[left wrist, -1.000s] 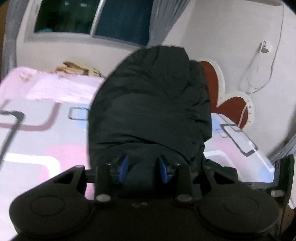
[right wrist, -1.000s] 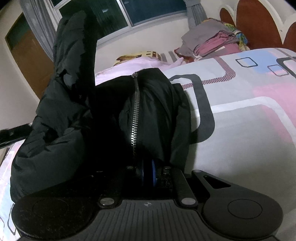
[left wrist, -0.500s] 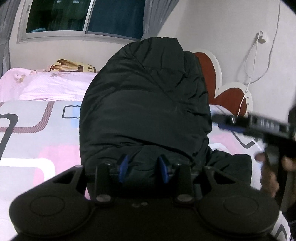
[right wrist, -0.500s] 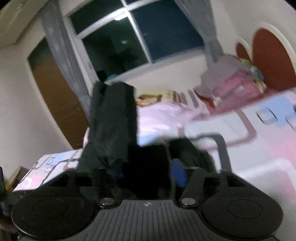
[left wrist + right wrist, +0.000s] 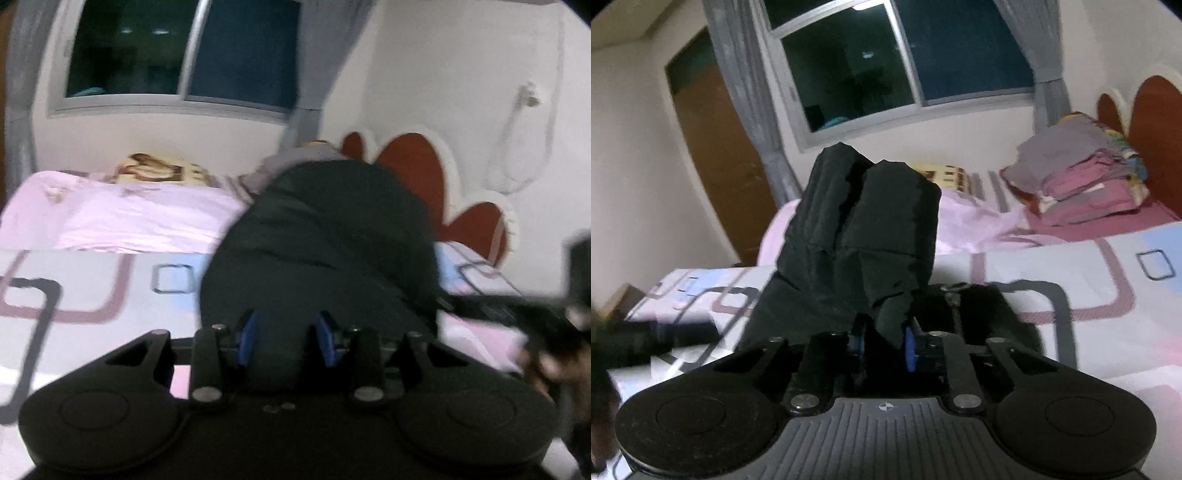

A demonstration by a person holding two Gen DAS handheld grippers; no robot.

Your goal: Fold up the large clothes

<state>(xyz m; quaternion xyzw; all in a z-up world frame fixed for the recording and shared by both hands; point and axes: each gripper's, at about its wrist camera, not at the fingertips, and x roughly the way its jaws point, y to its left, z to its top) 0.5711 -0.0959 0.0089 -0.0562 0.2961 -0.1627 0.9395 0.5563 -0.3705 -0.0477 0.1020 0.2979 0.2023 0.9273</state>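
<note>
A black puffer jacket [image 5: 325,251] lies bunched on the patterned bed sheet [image 5: 92,295]. My left gripper [image 5: 287,341] is shut on a thick fold of it, which bulges up between the blue pads [image 5: 246,341]. In the right wrist view a folded part of the jacket [image 5: 871,221] stands up in front of the camera. My right gripper [image 5: 883,344] is closing, and a black flap of the jacket sits between its blue pads [image 5: 909,347]. The jacket's zipper [image 5: 955,310] lies just to the right. The right gripper appears blurred at the right edge of the left view.
A stack of folded clothes [image 5: 1086,177] sits at the head of the bed by the red headboard [image 5: 410,173]. A pink blanket [image 5: 110,218] lies along the wall under the window [image 5: 886,62]. A brown door [image 5: 713,147] stands at the left.
My right gripper let go of the zipper edge, opened while rising, and has come together on an upright fold of the jacket. My left gripper rose, still gripping its fold.
</note>
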